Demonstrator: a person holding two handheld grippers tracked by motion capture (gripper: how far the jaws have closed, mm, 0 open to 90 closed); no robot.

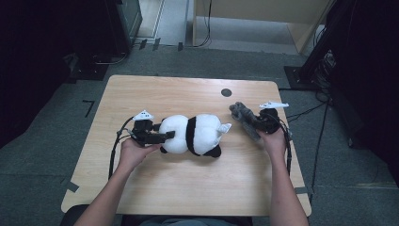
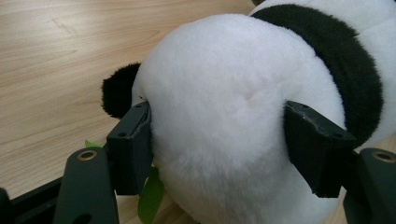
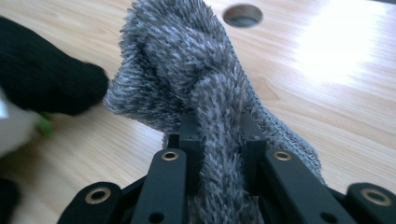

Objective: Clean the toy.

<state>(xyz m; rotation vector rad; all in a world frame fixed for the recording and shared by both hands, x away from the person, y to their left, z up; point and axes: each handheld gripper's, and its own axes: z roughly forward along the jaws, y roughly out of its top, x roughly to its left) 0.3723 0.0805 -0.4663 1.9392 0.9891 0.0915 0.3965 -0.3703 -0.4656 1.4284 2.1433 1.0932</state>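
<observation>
1. Panda plush: white, black band, lies mid-worktop; left tool pinches its white rounded end.
2. Grey shaggy cloth: bunched, clamped in right tool, right of panda.

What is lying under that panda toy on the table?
Under the plush panda, a green leaf-shaped piece pokes out at its lower edge, on the wooden table. The left tongs squeeze the panda's white body. How far the leaf runs underneath is covered.
</observation>
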